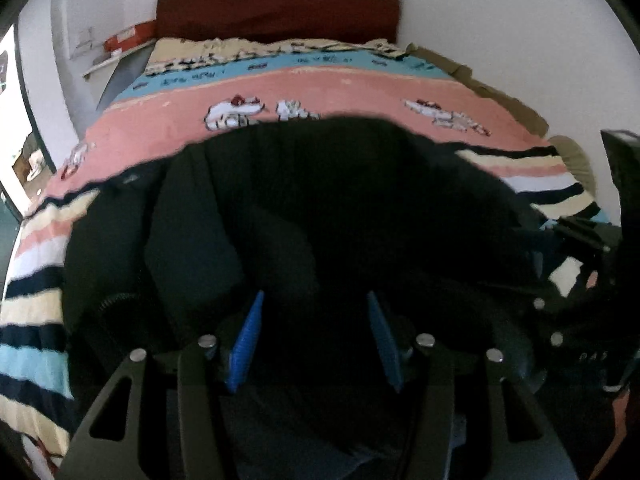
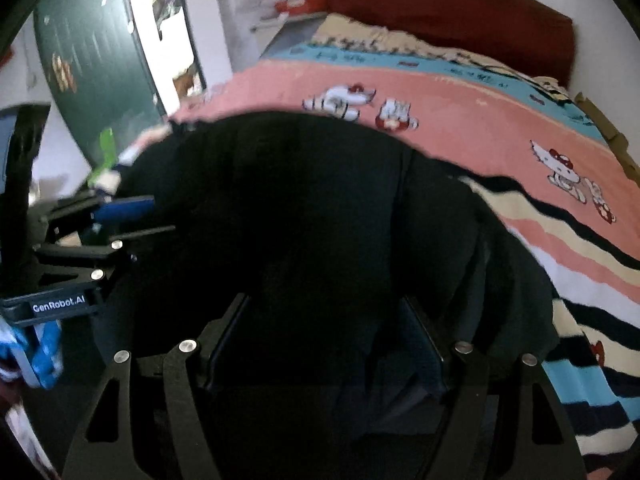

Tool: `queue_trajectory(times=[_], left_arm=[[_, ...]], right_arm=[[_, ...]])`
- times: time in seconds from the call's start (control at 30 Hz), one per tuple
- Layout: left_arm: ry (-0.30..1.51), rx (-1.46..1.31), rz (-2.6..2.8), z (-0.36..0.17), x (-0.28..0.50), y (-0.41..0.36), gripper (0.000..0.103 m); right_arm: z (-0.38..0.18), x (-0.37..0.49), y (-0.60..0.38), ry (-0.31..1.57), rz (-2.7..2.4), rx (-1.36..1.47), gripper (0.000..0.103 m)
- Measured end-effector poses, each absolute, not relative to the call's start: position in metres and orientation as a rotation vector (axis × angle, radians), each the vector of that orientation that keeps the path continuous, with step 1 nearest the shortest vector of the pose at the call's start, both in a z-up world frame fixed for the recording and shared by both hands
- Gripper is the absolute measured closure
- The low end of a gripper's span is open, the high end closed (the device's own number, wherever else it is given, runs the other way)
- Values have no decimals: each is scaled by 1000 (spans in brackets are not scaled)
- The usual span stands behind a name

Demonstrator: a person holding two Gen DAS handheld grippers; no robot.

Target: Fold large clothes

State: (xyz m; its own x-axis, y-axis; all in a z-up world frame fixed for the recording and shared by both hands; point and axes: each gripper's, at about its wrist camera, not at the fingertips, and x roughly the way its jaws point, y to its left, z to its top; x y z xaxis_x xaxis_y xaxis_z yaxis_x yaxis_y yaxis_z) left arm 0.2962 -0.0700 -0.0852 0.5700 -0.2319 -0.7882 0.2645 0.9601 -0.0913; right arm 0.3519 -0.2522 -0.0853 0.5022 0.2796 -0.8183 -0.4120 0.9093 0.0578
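Observation:
A large black garment (image 1: 320,208) lies bunched on the near part of the bed, also filling the right wrist view (image 2: 312,208). My left gripper (image 1: 314,316) is open, its blue pads (image 1: 250,336) spread wide with dark cloth between and under them. My right gripper (image 2: 324,312) is open too, jaws wide apart over the garment's near edge. Neither pinches the cloth. The left gripper shows at the left edge of the right wrist view (image 2: 132,216), and the right gripper at the right edge of the left wrist view (image 1: 580,272).
The bed has a pink, blue and striped cartoon blanket (image 1: 352,88) and a dark red headboard (image 1: 276,4). A shelf with a red box (image 1: 128,38) is at the far left wall. A green door (image 2: 92,60) stands left of the bed.

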Motion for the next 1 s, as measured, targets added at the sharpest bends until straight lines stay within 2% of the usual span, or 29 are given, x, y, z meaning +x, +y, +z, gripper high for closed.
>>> queue_trajectory(times=[0.27, 0.53, 0.73, 1.0], left_arm=[[923, 65, -265, -119, 300, -77, 48], [913, 93, -247, -131, 304, -83, 48], [914, 63, -296, -104, 298, -76, 48], [802, 15, -245, -44, 328, -55, 48]], right_arm=[[-135, 361, -244, 1019, 415, -214, 30], [-153, 370, -243, 1012, 402, -225, 29], [-130, 363, -242, 1015, 403, -221, 29], [-65, 364, -260, 893, 389, -195, 25]])
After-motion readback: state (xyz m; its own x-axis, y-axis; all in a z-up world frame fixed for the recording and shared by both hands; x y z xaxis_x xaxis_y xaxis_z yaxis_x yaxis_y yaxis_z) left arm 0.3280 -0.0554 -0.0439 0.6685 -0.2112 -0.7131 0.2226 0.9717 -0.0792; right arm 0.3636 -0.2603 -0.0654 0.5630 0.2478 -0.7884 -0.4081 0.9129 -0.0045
